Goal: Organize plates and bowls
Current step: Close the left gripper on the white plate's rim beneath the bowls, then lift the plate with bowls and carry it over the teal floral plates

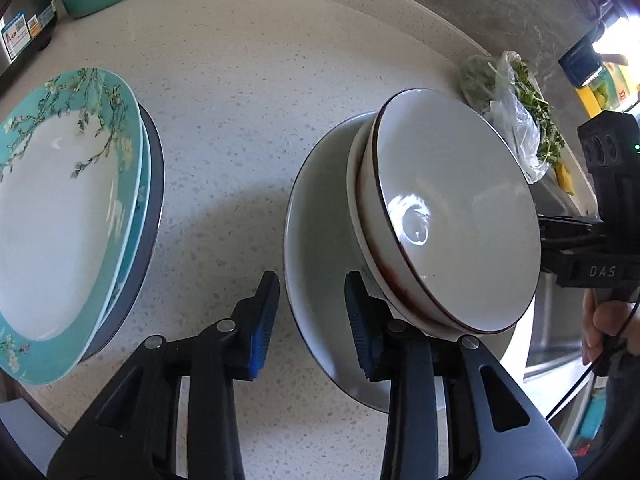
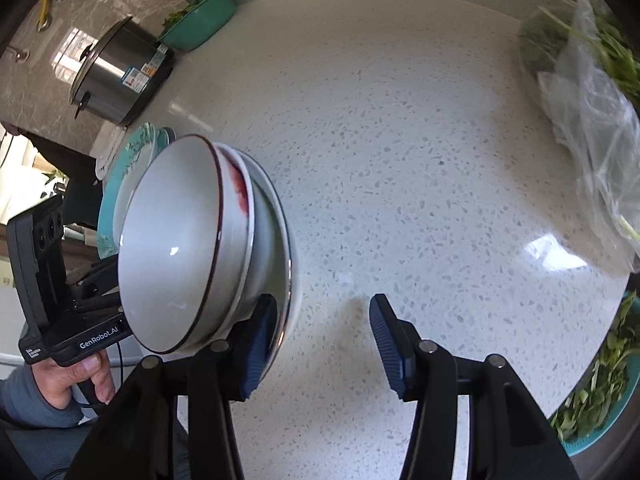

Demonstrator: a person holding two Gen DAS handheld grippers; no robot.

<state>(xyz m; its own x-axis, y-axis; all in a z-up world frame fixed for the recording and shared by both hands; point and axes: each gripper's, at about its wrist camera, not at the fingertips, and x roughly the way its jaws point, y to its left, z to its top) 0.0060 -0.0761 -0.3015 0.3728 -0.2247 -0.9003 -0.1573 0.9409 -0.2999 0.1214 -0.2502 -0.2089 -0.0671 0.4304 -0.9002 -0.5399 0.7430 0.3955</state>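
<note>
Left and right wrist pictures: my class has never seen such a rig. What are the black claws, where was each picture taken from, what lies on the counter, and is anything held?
No robot here: a person holds a two-finger gripper in each hand, each with a wide-angle camera looking along its fingers. One picture looks out from the left gripper, the other from the right gripper. On the speckled counter are two nested bowls on a white plate, a stack of teal flowered plates, bagged greens and a cooker. The left gripper's jaws straddle the white plate's rim with a gap showing at one pad; the right gripper is open, one finger by that rim. Nothing is gripped yet.
</note>
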